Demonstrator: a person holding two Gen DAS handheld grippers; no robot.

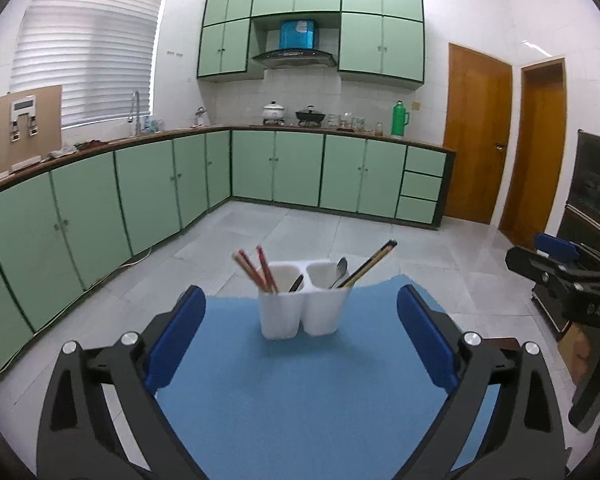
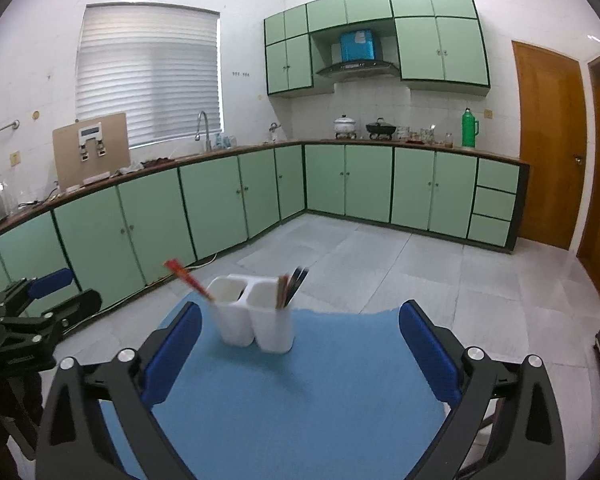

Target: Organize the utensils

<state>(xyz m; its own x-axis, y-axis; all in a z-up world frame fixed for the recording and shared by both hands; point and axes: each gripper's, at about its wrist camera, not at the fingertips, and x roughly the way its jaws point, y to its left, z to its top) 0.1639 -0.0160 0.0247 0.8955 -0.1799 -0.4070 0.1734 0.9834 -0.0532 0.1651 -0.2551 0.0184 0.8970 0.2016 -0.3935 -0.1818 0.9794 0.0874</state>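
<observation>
A white two-compartment utensil holder (image 1: 302, 304) stands upright near the far edge of a blue mat (image 1: 300, 392). Its left compartment holds red chopsticks (image 1: 256, 269) and a dark-handled utensil. Its right compartment holds a metal spoon (image 1: 340, 271) and dark chopsticks (image 1: 370, 263). My left gripper (image 1: 300, 336) is open and empty, well short of the holder. In the right wrist view the holder (image 2: 254, 318) stands left of centre with red chopsticks (image 2: 188, 280) and dark utensils (image 2: 292, 286). My right gripper (image 2: 300, 340) is open and empty. Each gripper shows at the edge of the other's view.
Green kitchen cabinets (image 1: 140, 192) line the left and back walls beyond a grey tiled floor (image 1: 340, 236). Wooden doors (image 1: 476, 132) stand at the right. A dark cabinet (image 1: 592, 200) is at the far right. The mat's far edge (image 2: 340, 312) drops to the floor.
</observation>
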